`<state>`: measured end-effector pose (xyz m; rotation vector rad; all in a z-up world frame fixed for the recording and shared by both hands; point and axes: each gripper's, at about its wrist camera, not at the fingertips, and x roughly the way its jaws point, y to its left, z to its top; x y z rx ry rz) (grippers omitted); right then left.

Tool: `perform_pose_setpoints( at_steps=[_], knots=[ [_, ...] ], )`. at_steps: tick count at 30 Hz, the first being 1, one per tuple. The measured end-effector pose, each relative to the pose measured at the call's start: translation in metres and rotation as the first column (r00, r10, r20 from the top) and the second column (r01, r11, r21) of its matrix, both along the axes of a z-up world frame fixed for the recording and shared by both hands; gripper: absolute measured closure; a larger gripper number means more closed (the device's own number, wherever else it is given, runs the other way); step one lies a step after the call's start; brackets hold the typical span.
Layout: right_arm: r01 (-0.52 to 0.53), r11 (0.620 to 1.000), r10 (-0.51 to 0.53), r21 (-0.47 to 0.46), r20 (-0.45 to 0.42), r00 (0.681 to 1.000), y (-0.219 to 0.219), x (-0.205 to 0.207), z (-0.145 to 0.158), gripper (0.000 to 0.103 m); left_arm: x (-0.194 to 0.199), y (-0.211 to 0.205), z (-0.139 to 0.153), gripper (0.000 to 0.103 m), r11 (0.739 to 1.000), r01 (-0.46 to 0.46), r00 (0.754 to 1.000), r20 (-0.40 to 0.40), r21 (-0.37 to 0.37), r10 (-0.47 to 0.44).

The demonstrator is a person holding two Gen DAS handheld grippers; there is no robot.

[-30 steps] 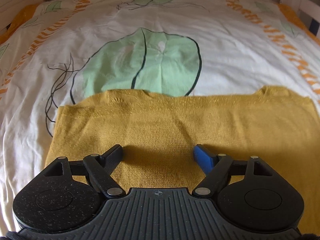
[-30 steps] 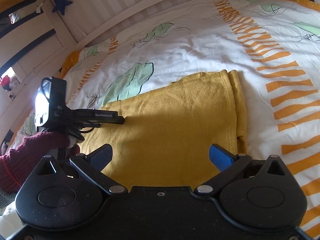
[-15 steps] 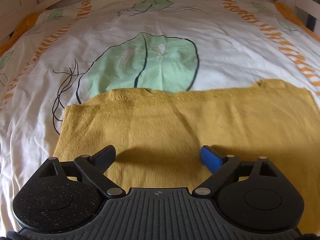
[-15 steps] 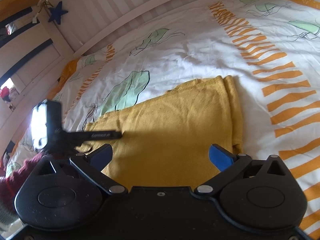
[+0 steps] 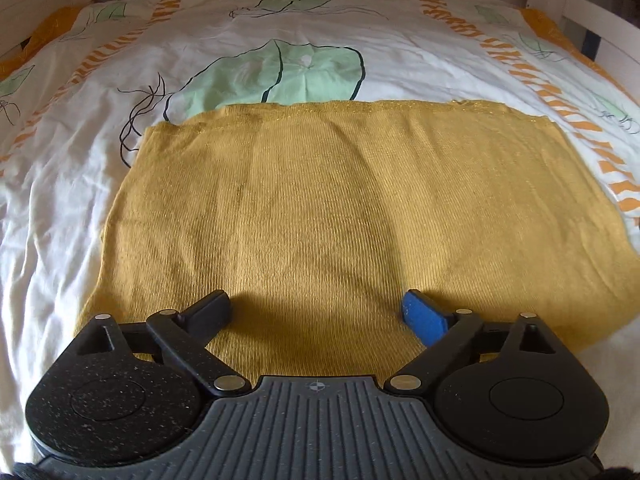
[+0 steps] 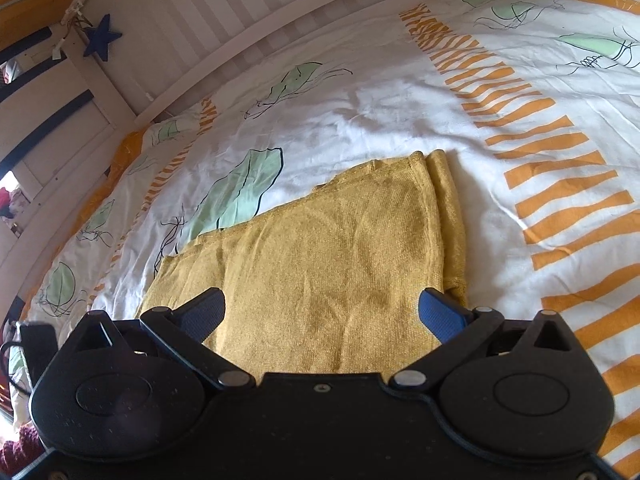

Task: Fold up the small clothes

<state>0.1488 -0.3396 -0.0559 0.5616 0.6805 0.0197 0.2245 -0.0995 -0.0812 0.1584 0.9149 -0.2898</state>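
The left gripper is pulling back from the yellow garment, its jaws having just been opening wider, with nothing between them. The garment is lying flat on the bed, already doubled over, its layered edge showing in the right view. The right gripper is hovering over it, jaws apart and empty. The fold looks released; another fold probably remains.

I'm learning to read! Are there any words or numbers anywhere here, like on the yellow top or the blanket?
No words or numbers can be read.
Yellow top: plain knit, no label showing.
Bed cover: only leaf drawings and orange stripes.
Blue star: nothing written on it.
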Motion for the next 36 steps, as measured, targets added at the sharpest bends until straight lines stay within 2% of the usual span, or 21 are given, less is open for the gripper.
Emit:
perform_pose_setpoints(
  at_steps=[4, 7, 10, 12, 18, 21, 25, 27, 30, 36],
  knots=[
    [0.002, 1.0, -0.002, 0.004, 0.0, 1.0, 0.0, 0.0, -0.001, 0.0, 0.006, 0.006, 0.001, 0.009, 0.999, 0.034, 0.999, -0.023, -0.033, -0.034],
    [-0.001, 1.0, 0.001, 0.009, 0.008, 1.0, -0.001, -0.001, -0.001, 0.0, 0.011, 0.021, 0.01, 0.012, 0.991, 0.043, 0.997, -0.059, -0.124, -0.051],
    [0.0, 1.0, 0.0, 0.018, 0.019, 1.0, -0.002, -0.001, -0.001, 0.0, 0.01, 0.048, 0.017, 0.013, 0.975, -0.001, 0.997, -0.078, -0.223, -0.017],
    [0.002, 1.0, -0.002, 0.023, 0.026, 1.0, -0.003, -0.001, -0.001, 0.0, 0.011, 0.067, 0.021, 0.012, 0.967, -0.043, 0.997, -0.07, -0.252, 0.026],
    [0.0, 1.0, -0.001, 0.019, 0.024, 1.0, -0.002, 0.0, -0.001, 0.0, 0.033, 0.12, 0.026, 0.012, 0.962, -0.152, 0.988, -0.039, -0.229, 0.147],
    [-0.003, 1.0, 0.003, 0.013, 0.018, 1.0, 0.0, 0.001, -0.003, 0.0, 0.048, 0.137, 0.021, 0.012, 0.958, -0.171, 0.985, -0.042, -0.231, 0.166],
    [-0.013, 1.0, 0.013, 0.003, 0.009, 1.0, 0.004, 0.004, -0.005, 0.0, 0.07, 0.145, 0.006, 0.012, 0.954, -0.152, 0.987, -0.087, -0.257, 0.134],
    [-0.016, 1.0, 0.016, -0.002, 0.003, 1.0, 0.006, 0.005, -0.006, 0.0, 0.078, 0.145, 0.002, 0.011, 0.953, -0.134, 0.99, -0.083, -0.273, 0.115],
    [-0.018, 1.0, 0.018, -0.008, -0.007, 1.0, 0.008, 0.007, -0.009, 0.0, 0.089, 0.14, 0.0, 0.011, 0.95, -0.057, 0.996, -0.08, -0.306, 0.033],
    [-0.028, 0.999, 0.028, -0.024, -0.014, 1.0, 0.014, 0.009, -0.012, 0.0, 0.112, 0.124, -0.008, 0.011, 0.943, 0.013, 0.993, -0.11, -0.334, -0.052]
  ],
)
